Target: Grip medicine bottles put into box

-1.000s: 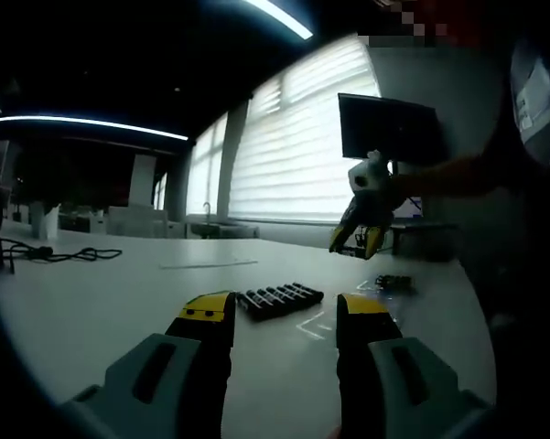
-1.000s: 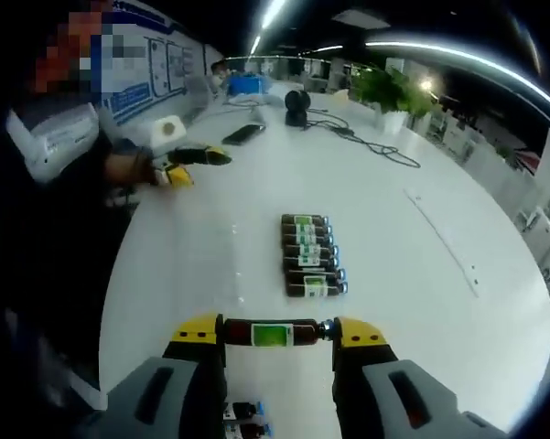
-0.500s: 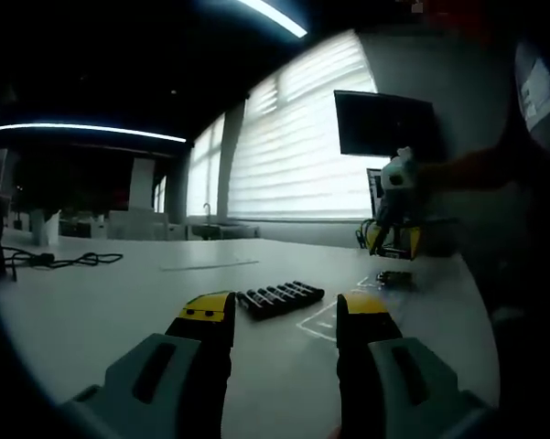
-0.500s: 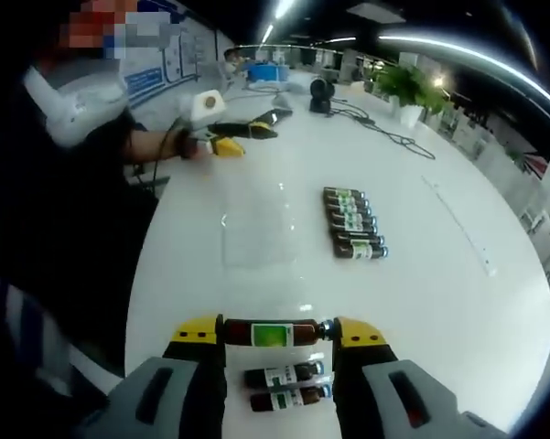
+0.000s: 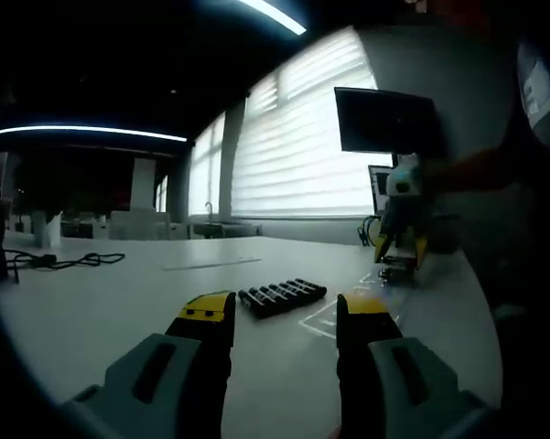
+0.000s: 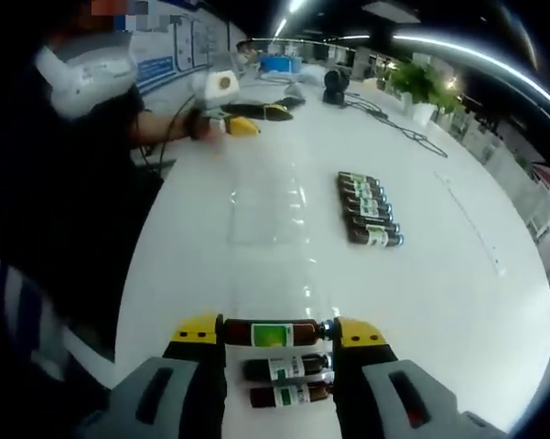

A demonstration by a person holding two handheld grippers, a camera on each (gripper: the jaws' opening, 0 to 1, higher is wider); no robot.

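In the right gripper view my right gripper is shut on a brown medicine bottle with a green label, held crosswise between the yellow tips. Just beneath it two more bottles lie side by side on the white table; whether a clear box holds them I cannot tell. Several bottles lie in a row farther off, seen also as the bottle row in the left gripper view. My left gripper is open over the table with nothing in it. The right gripper points down at the right.
A see-through rectangular shape lies flat on the table between the two grippers. A person stands along the table's left edge, holding the left gripper. Cables, a plant and a monitor sit farther off.
My right gripper has carried its bottle along the table and down, and now hangs over the two lying bottles. The left gripper has stayed open and in place.
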